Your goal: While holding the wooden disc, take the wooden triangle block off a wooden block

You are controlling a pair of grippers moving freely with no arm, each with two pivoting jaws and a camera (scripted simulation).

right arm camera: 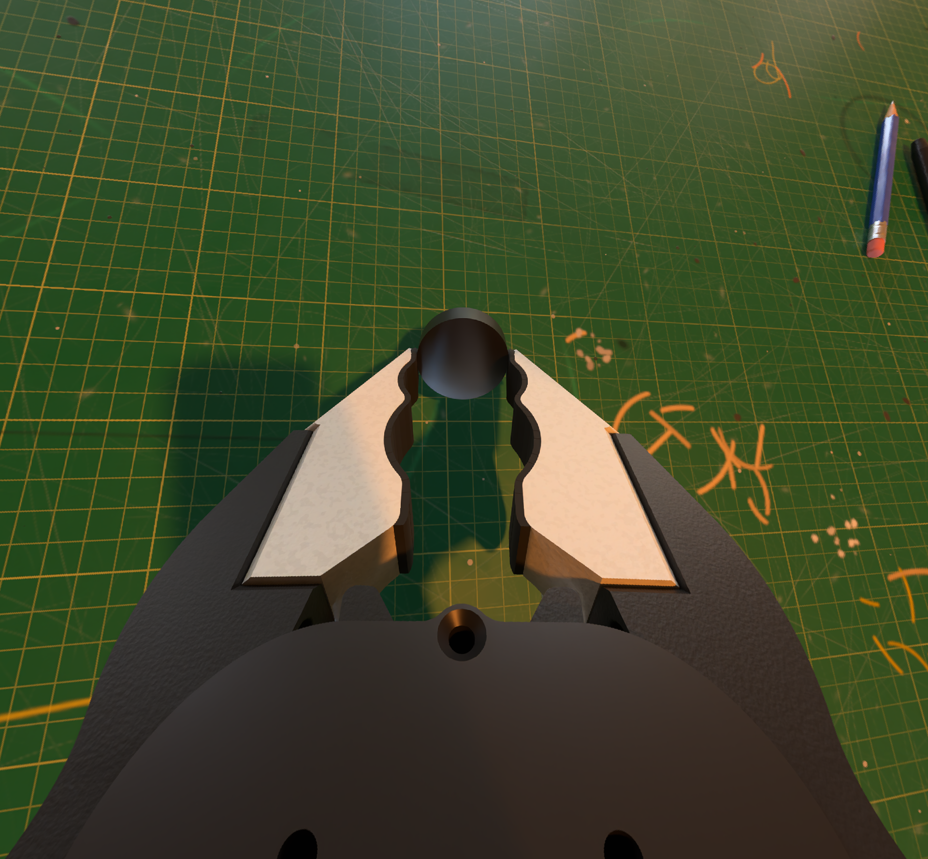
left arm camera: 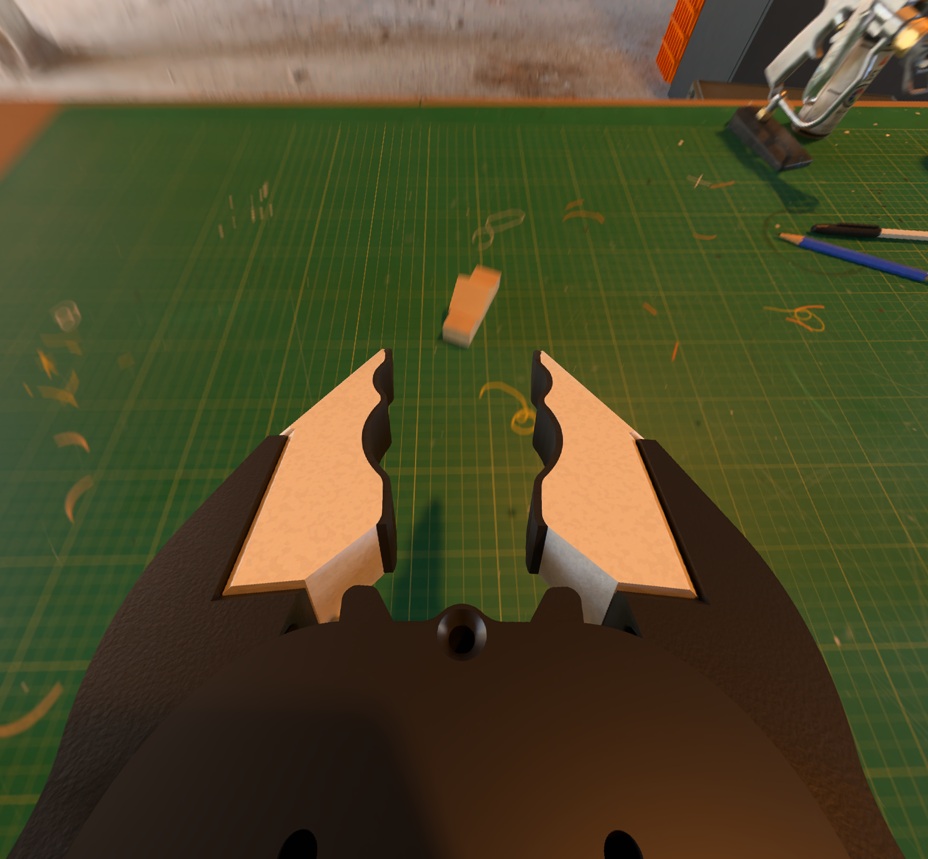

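Observation:
In the left wrist view two pale wooden pieces lie together on the green cutting mat. The sloped wooden triangle block is nearer, and a wooden block shows just behind it. I cannot tell exactly how one rests on the other. My left gripper is open and empty, a short way in front of them and a little above the mat. My right gripper is shut on the wooden disc. The disc looks dark in shadow and is held on edge between the fingertips, above the mat.
A blue pencil and a black pen lie at the right. A white and metal tool on a dark base stands at the far right. The mat's far edge runs ahead. Orange shavings lie scattered.

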